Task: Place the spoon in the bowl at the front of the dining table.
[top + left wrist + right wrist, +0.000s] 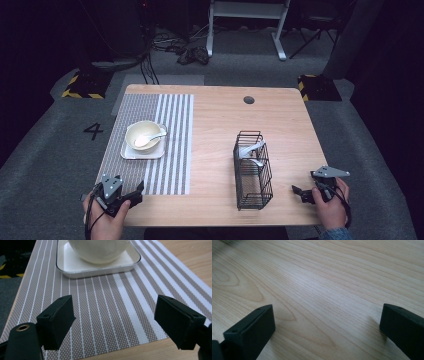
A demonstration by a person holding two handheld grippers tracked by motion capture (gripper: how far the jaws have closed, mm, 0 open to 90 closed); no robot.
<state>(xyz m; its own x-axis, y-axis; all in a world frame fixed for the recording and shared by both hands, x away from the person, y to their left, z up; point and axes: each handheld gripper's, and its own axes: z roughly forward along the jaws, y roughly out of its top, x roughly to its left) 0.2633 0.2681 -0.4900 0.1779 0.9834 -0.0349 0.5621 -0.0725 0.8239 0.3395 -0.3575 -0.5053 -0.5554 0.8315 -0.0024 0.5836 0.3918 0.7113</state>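
At the lower left of the high view, the left gripper [131, 196] sits over the near edge of the striped placemat [170, 165], jaws spread wide with nothing between them; its own view confirms this, the two black pads standing apart over bare weave. Just beyond them, in the upper part of that view, lies the square white tray [75, 266] carrying the cream bowl [100, 250]. From above, the bowl [144, 135] sits centred on the tray [131, 154] at centre left of the frame, with a white spoon [150, 138] resting inside, handle leaning over the right rim. The right gripper [302, 194], at the lower right of the high view, is likewise released and idle above bare wood of the table [215, 120]. A black wire basket [252, 170] stands right of centre, well apart from the bowl, with pale utensils in its far end. Assessment: the bowl looks like glazed ceramic, so rigid, moderately heavy, slick and liable to chip if knocked or dropped. Its curved wall offers poor purchase; a pinch across the rim, one pad inside and one outside, on the side clear of the spoon, appears soundest. The spoon is loose and may slide or tip out if the bowl tilts. The tray's low lip is a shallower, less secure hold.
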